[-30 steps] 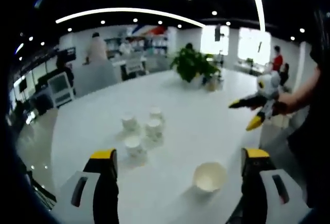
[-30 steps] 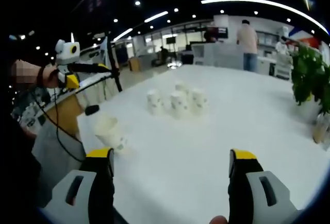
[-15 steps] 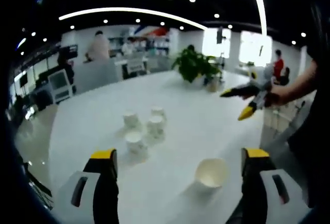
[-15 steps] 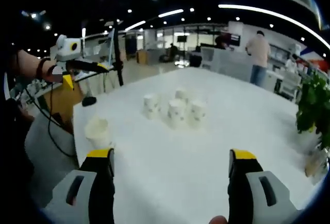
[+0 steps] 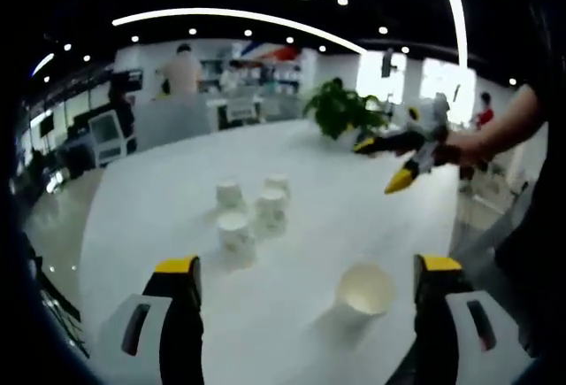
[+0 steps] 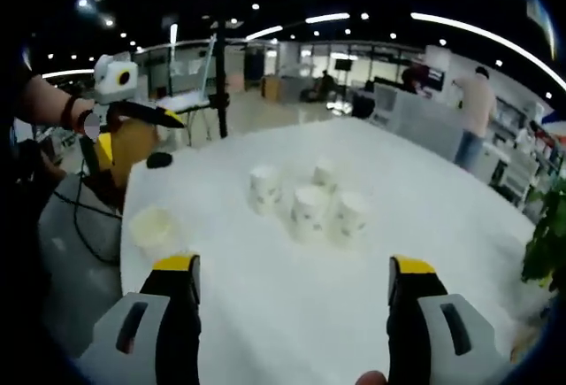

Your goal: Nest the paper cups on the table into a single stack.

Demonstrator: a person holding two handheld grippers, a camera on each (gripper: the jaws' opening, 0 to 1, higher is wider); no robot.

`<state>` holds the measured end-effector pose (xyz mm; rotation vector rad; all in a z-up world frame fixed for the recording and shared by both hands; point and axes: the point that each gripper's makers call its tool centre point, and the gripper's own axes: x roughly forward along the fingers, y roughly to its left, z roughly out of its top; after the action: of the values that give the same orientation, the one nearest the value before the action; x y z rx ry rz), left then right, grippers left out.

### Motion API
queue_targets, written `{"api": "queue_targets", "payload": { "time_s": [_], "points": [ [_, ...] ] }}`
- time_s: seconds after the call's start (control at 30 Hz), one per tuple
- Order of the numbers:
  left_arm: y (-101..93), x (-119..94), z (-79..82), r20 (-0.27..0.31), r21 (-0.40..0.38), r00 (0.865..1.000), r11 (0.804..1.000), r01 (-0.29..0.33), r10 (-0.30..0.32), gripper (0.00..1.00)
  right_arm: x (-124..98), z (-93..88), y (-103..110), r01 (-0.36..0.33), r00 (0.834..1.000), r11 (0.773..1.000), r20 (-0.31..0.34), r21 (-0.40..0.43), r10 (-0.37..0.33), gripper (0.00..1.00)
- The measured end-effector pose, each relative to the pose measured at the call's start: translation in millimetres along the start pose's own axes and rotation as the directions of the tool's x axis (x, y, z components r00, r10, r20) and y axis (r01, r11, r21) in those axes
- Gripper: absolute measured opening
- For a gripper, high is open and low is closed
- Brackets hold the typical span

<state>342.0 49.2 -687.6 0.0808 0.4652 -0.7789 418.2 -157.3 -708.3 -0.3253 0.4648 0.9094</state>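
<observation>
Several white paper cups [image 5: 252, 212] stand close together in the middle of the white round table [image 5: 159, 199]. One more cup [image 5: 363, 289] sits apart, nearer to me, mouth up. My left gripper [image 5: 308, 265] is open above the table's near edge, holding nothing. My right gripper [image 5: 398, 150] hangs in a hand over the table's right side, jaws spread. In the right gripper view the cup cluster [image 6: 305, 201] lies ahead and the lone cup [image 6: 152, 226] is at the left by the table's edge. My right gripper [image 6: 294, 266] is open and holds nothing. The left gripper [image 6: 146, 112] shows at the far left.
A potted plant [image 5: 340, 112] stands at the table's far side. A small black object [image 6: 159, 160] lies near the table's edge. A dark stand [image 6: 217, 84] rises behind it. People and desks fill the room's background.
Both cameras have shifted a little. In the left gripper view the right gripper has moved left, further over the table. The cups have stayed where they were.
</observation>
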Motion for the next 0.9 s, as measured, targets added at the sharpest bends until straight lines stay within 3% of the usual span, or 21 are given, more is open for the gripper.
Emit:
{"api": "queue_targets", "payload": {
  "time_s": [0.23,0.9],
  "points": [
    [-4.5,6.3,-14.1,-0.027,-0.012,1.0,1.0,0.011,-0.012,0.99,29.0,14.5,2.1,-0.064,0.998,0.997,0.004,-0.053,0.065,0.85],
    [1.9,8.4,-18.4,-0.017,-0.058,1.0,0.998,-0.013,0.012,0.99,114.0,57.8,24.7,-0.213,0.976,0.963,0.002,-0.162,0.217,0.82]
  ]
}}
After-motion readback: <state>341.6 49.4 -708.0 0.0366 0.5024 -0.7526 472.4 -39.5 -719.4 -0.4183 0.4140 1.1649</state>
